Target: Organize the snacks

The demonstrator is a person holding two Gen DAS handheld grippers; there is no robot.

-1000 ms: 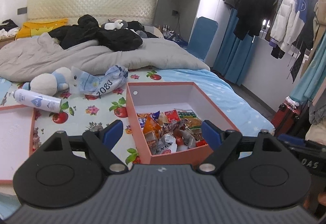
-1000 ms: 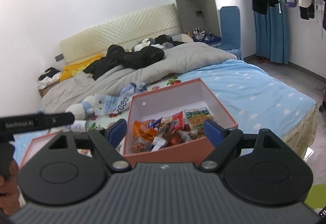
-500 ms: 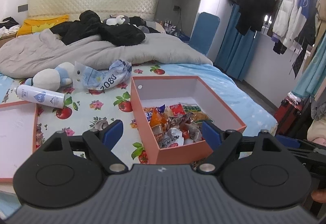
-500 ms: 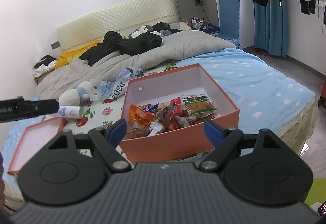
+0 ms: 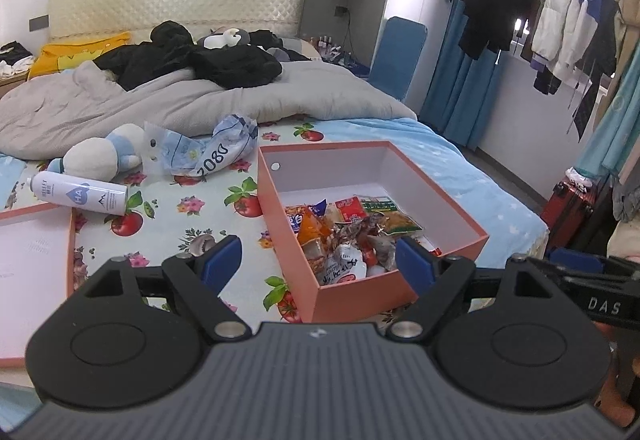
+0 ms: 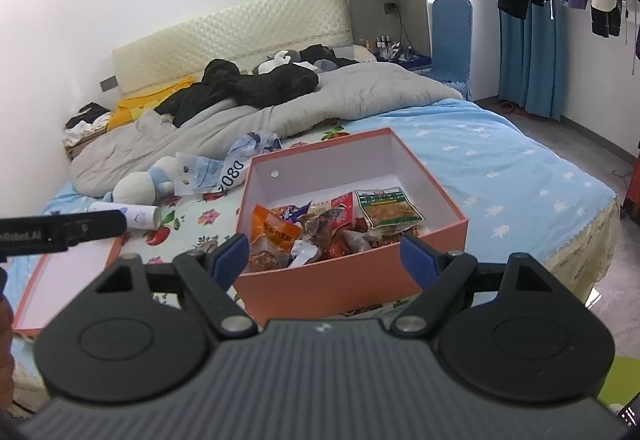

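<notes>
the left gripper (image 5: 318,260) and the right gripper (image 6: 322,254) are both hanging short of the open salmon-pink cardboard box (image 6: 454,228), jaws spread wide apart and holding nothing. the loose heap of crinkly snack packets (image 6: 320,226) is lying in the near half of that box, which is sitting on the soft floral and blue bed sheet (image 5: 192,205) near the bed's foot. the likely trouble is the light box sliding or tipping on the yielding mattress if a gripper is pushing against its wall. the slick foil packets are overlapping, so a pinch may be catching two or slipping off. the flat pink box lid (image 5: 36,252) and the white spray can (image 5: 80,193) are lying well apart.
</notes>
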